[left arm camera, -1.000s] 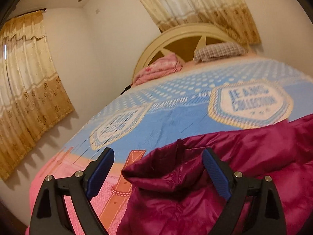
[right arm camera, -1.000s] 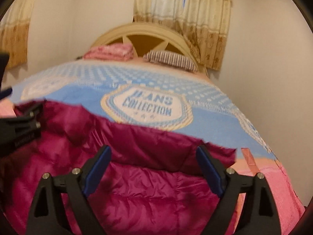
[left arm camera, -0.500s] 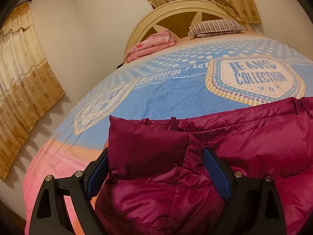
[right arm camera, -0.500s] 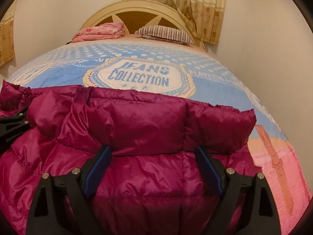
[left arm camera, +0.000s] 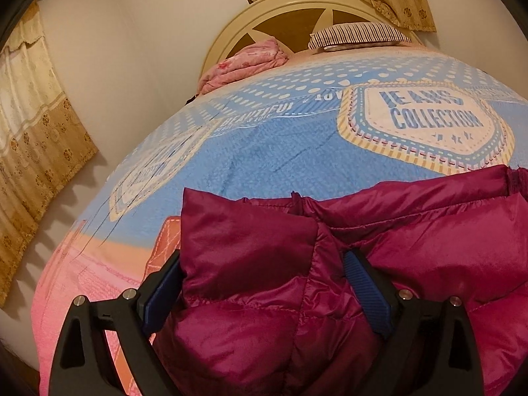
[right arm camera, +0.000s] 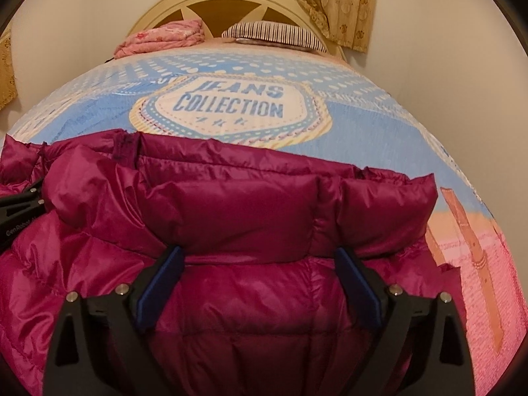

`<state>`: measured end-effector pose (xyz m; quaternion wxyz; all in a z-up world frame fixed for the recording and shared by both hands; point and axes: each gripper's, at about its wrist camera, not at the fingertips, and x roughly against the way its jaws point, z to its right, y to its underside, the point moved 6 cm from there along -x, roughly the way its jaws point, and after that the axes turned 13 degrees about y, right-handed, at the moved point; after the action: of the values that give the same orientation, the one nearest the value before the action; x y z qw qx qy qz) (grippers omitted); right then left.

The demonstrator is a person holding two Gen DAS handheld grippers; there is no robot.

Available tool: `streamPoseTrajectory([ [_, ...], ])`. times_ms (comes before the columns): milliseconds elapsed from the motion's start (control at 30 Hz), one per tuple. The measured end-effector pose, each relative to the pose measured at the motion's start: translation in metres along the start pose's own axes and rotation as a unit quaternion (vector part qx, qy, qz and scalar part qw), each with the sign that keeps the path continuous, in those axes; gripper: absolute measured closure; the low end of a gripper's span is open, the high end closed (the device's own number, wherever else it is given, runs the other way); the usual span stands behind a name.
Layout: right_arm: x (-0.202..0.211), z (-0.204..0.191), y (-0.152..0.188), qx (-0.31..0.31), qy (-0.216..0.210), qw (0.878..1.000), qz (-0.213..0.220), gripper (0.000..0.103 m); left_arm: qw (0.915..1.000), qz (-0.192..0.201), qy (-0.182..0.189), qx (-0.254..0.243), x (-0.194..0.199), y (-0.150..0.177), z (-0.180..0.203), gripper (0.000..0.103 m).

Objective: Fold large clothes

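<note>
A magenta puffer jacket (left arm camera: 412, 250) lies across the near end of the bed, its far edge folded over. It also fills the lower part of the right wrist view (right arm camera: 231, 211). My left gripper (left arm camera: 264, 293) is open, its blue pads (left arm camera: 366, 293) either side of the jacket's left end. My right gripper (right arm camera: 259, 287) is open over the jacket's right part, with fabric between its fingers (right arm camera: 158, 283). The left gripper's body (right arm camera: 19, 211) shows at the right view's left edge.
The bed cover (right arm camera: 231, 102) is blue with a "JEANS COLLECTION" badge and pink at the near end. A folded pink blanket (left arm camera: 247, 62) and a striped pillow (left arm camera: 356, 34) lie by the headboard. Walls and curtains (left arm camera: 36, 125) stand close on both sides.
Both grippers have moved forward and down over the bed. The jacket went from raised and loose to lying flat with its far edge folded over. Both grippers stay open.
</note>
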<state>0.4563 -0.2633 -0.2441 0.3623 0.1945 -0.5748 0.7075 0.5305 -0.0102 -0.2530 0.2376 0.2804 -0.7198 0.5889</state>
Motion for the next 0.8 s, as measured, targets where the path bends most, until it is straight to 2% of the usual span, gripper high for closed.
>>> streamPoseTrajectory([
  [400, -0.006, -0.001, 0.003, 0.000, -0.005, 1.000, -0.017, 0.007, 0.9996, 0.000, -0.021, -0.019, 0.005, -0.004, 0.005, 0.007],
  [500, 0.010, 0.008, -0.001, -0.011, -0.032, 0.999, -0.017, 0.009, 0.9994, 0.034, 0.003, -0.005, 0.034, -0.015, 0.002, 0.007],
  [600, 0.043, 0.034, -0.014, -0.059, -0.038, 0.997, 0.042, 0.008, 0.9966, 0.076, 0.031, 0.004, 0.064, -0.028, 0.009, 0.007],
  [667, 0.046, 0.044, -0.022, -0.079, -0.041, 0.995, 0.048, 0.008, 0.9957, 0.074, 0.053, -0.018, 0.069, -0.031, 0.028, 0.007],
  [733, 0.032, 0.055, -0.025, -0.087, -0.021, 0.995, 0.037, 0.009, 0.9957, 0.069, 0.045, -0.043, 0.065, -0.029, 0.043, 0.007],
  [767, 0.022, 0.060, -0.023, -0.093, -0.013, 0.995, 0.027, 0.018, 0.9955, 0.064, 0.040, -0.057, 0.060, -0.026, 0.050, 0.007],
  [800, 0.011, 0.065, -0.017, -0.102, -0.013, 0.995, 0.010, 0.032, 0.9956, 0.054, 0.039, -0.066, 0.052, -0.022, 0.056, 0.007],
])
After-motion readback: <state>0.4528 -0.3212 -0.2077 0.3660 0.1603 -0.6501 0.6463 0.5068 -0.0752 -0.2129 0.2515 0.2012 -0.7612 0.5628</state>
